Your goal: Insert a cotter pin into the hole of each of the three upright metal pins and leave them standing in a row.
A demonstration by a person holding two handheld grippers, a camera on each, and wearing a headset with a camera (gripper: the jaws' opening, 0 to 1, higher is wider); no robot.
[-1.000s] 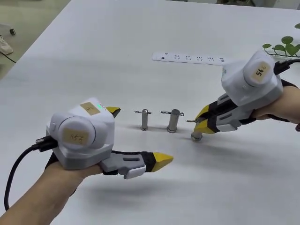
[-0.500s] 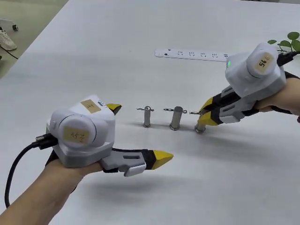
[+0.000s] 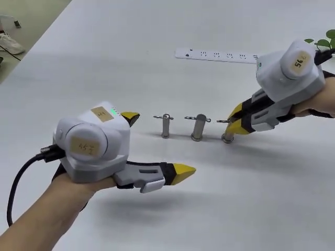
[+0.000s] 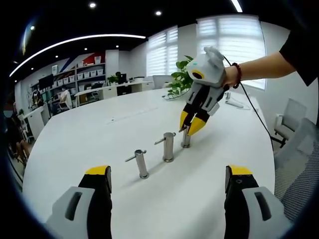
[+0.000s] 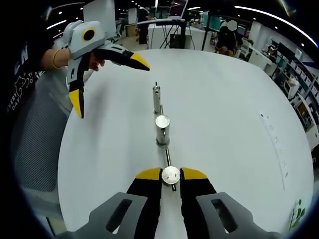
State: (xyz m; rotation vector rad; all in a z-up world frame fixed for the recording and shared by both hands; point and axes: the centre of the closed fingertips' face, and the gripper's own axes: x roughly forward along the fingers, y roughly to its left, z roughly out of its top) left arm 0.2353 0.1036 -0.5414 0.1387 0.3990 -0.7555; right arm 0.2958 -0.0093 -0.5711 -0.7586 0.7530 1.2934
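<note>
Broad white workbench (image 3: 131, 47) in an open office, with shelving, window blinds and a potted plant (image 4: 180, 74) at the back of the left gripper view. On the bare top, three upright metal pins standing in a straight row, near one another but apart: left pin (image 3: 166, 126), middle pin (image 3: 198, 127), right pin (image 3: 227, 137). Through the top of the left pin, a thin first cotter pin (image 3: 159, 117) lying crosswise, long end sticking out to the left in the head view. Likewise a second cotter pin (image 3: 190, 118) through the top of the middle pin. At the right pin, a third cotter pin (image 3: 222, 121) poking out sideways just beside the yellow tips; how far seated in the hole, cannot tell. Right gripper (image 3: 236, 121) tilted down onto that pin from the right, jaws drawn together around its round head, one yellow tip touching each side in the right gripper view, base of the pin on the table. Left gripper (image 3: 158, 144) low over the near-left part of the table, well apart from the row, jaws spread wide with nothing between them, pointing toward the pins. Black cable (image 3: 15, 183) trailing from its rear. White power strip (image 3: 217, 54) lying flat beyond the row, well apart from it.
</note>
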